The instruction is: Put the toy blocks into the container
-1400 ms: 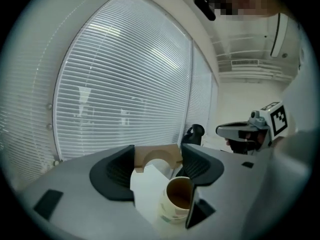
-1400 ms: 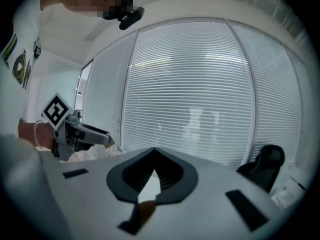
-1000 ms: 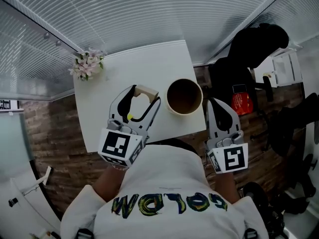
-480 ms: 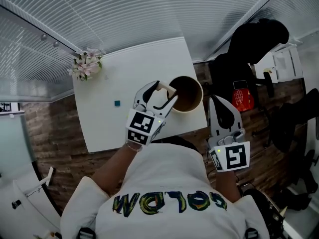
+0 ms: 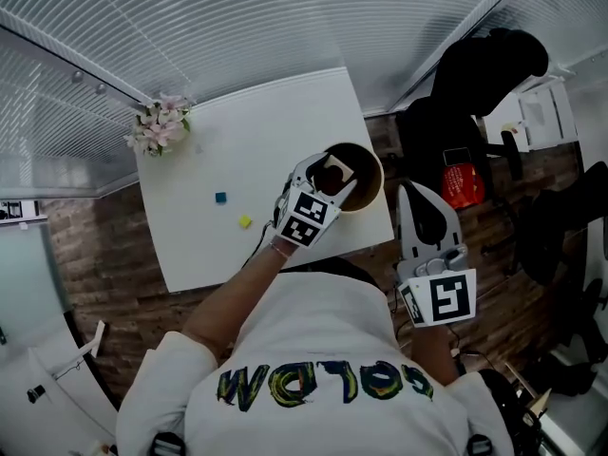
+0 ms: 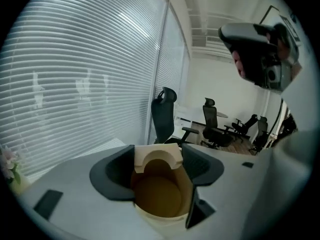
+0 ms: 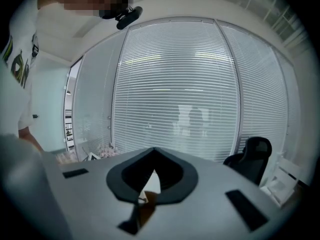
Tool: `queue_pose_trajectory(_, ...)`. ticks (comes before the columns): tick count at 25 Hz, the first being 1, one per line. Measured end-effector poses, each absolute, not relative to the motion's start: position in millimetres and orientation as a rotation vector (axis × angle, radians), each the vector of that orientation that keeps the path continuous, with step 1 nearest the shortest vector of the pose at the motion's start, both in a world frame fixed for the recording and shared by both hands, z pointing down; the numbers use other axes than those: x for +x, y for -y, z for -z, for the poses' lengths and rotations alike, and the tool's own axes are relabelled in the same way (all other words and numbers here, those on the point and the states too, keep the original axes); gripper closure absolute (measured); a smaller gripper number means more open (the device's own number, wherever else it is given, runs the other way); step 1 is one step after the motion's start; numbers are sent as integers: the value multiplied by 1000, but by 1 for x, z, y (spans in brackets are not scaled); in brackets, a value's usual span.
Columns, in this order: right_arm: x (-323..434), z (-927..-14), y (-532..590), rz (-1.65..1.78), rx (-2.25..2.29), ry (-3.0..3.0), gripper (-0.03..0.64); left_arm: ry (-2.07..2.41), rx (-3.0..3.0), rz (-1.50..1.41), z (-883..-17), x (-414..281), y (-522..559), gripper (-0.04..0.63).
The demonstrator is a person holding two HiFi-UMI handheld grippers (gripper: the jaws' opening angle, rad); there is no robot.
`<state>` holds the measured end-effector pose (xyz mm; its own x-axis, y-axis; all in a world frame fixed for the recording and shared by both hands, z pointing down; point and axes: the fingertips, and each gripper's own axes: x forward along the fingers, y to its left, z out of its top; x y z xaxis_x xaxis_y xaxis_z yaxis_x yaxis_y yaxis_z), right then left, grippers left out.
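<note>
White tabletop (image 5: 249,131): left hand-held gripper (image 5: 331,171) clamps arch block (image 6: 156,154) over container (image 5: 370,173).

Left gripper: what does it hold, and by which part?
The left gripper holds a cream arch block by its two ends, above the container.

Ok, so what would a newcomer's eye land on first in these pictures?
The left tongs grip a cream arch-shaped block right over the brown container, which stands at the right edge of the white table. After that, a tiny blue block and a yellow block lie on the table, with pink flowers at its far left corner.
</note>
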<state>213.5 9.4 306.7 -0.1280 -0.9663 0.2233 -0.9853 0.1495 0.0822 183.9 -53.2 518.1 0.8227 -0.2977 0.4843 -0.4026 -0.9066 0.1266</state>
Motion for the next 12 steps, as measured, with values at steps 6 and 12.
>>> queue_pose_trajectory(6, 218, -306, -8, -124, 1915, 2198, 609, 507, 2786, -730, -530, 194, 50, 301)
queue_pose_trajectory(12, 222, -311, -8, -134, 1909, 2200, 609, 496, 2797, -706, -525, 197, 50, 301)
